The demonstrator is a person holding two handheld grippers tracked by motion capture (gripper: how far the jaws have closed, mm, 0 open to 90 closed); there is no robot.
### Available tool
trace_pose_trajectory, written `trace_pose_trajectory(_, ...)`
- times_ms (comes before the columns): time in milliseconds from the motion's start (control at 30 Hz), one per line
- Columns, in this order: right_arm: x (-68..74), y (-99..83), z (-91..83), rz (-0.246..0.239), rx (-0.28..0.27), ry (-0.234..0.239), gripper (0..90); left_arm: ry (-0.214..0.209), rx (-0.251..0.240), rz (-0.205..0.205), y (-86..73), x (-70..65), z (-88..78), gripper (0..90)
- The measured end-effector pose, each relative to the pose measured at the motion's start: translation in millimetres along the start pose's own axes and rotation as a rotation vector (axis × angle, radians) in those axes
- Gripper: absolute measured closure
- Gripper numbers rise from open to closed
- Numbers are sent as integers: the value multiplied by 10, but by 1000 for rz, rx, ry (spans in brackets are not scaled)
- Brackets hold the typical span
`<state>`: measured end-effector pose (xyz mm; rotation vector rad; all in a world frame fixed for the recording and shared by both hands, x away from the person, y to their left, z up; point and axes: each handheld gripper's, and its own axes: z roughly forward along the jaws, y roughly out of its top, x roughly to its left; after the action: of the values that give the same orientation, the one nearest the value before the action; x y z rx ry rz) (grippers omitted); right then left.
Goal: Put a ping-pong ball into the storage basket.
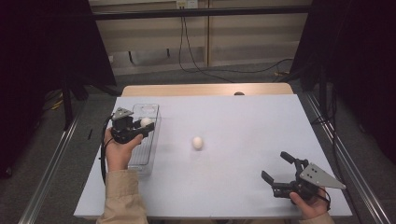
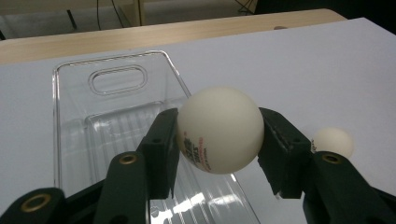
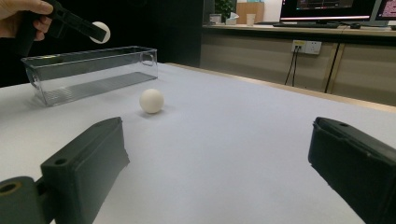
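A white ping-pong ball (image 2: 219, 129) with red and black print is clamped between the jaws of my left gripper (image 1: 141, 124), which hangs over the clear plastic bin (image 1: 149, 114) at the table's left. The same held ball (image 3: 102, 31) shows above that bin (image 3: 88, 70) in the right gripper view. A second white ball (image 1: 198, 142) lies loose on the white tabletop near the middle, also seen as a ball (image 3: 152, 101) and a ball (image 2: 332, 142) in the gripper views. My right gripper (image 1: 278, 167) rests low at the front right, jaws wide apart and empty.
The white table surface (image 1: 243, 121) has a wooden strip along its far edge (image 1: 205, 88). Cables (image 1: 196, 60) run across the floor behind the table. Dark curtains (image 1: 46, 46) flank both sides.
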<state>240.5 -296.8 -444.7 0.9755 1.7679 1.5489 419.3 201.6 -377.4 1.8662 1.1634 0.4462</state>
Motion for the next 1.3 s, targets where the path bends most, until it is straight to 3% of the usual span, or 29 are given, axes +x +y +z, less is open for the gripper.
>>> trace_pose_trajectory(567,1,0,1,0,0,0,33,51,23,0,-46,74,-4,510)
trace_pose_trajectory(1300,0,-1,3,0,0,0,34,81,49,4,-78,122,7,509)
